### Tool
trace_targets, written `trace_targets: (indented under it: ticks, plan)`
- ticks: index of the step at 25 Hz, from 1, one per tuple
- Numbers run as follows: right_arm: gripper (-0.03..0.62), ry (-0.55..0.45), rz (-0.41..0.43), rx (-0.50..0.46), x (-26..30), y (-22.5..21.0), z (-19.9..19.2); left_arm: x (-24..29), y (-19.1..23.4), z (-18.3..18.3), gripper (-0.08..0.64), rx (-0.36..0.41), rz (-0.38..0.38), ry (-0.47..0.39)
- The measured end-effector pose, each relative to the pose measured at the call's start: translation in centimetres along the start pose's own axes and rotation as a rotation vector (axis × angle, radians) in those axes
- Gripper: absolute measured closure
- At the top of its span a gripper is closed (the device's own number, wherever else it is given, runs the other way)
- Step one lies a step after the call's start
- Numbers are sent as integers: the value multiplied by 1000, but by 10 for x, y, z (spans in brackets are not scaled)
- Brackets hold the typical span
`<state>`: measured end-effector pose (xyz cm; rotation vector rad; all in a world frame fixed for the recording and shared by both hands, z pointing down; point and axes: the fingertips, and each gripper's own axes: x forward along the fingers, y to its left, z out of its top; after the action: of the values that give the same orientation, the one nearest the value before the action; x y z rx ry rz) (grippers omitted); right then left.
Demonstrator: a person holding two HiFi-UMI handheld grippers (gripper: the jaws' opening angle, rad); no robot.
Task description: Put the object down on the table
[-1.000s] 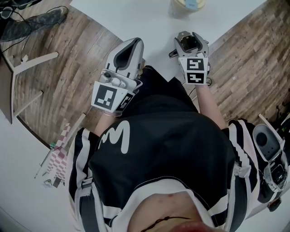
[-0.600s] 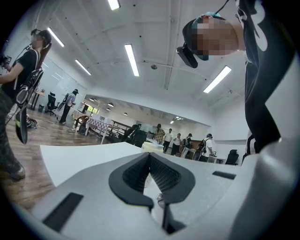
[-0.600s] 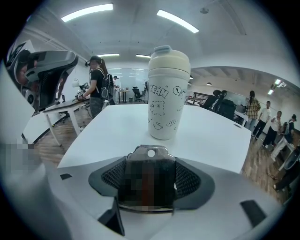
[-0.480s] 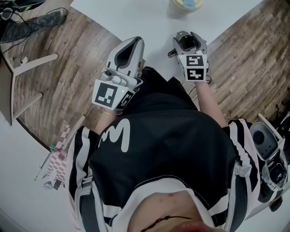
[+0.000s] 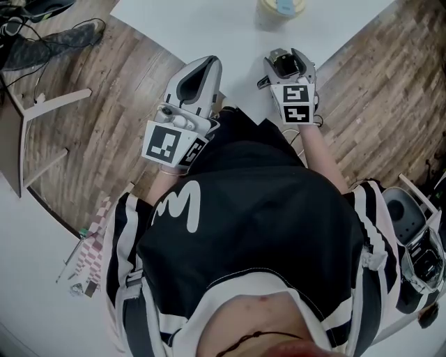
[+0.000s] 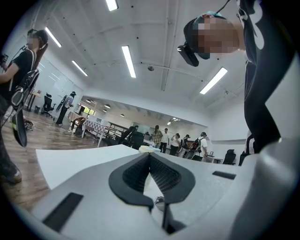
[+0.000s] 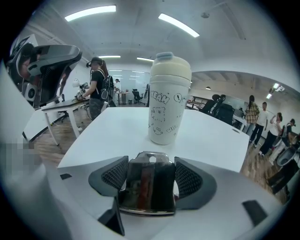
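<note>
My right gripper (image 5: 286, 58) hovers over the near corner of the white table (image 5: 209, 28). It is shut on a shiny metal object (image 7: 149, 187) with a small hole at its top edge, held upright between the dark ribbed pads (image 7: 115, 175). In the head view the object (image 5: 287, 65) shows as a dark piece in the jaws. A cream lidded cup (image 7: 168, 101) with doodles stands on the table just ahead of it, apart from it. My left gripper (image 5: 204, 64) reaches the table edge further left; its jaws (image 6: 150, 154) meet at the tips with nothing between them.
The cup (image 5: 281, 7) sits at the top edge of the head view. Wooden floor lies either side of the table corner. Pale chair legs (image 5: 42, 132) stand at the left. Another gripper device (image 5: 412, 233) rests at the far right. Several people stand in the background.
Both grippers have barely shifted; the right one edged slightly forward and left over the table corner, still holding the metal object.
</note>
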<state>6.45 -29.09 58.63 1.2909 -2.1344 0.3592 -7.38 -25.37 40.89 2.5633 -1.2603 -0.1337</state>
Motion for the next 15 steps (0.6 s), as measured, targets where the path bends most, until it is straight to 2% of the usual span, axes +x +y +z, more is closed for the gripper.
trace_targets:
  ticks: [3, 8, 15]
  plan:
    - [299, -32, -1, -30, -6, 0, 14, 1, -1, 0, 555, 2, -9, -1]
    - [299, -108, 4, 5, -26, -3, 45, 6, -5, 7, 555, 13, -31, -13]
    - [301, -334, -48, 56, -74, -18, 107, 16, -21, 14, 555, 31, -79, -19]
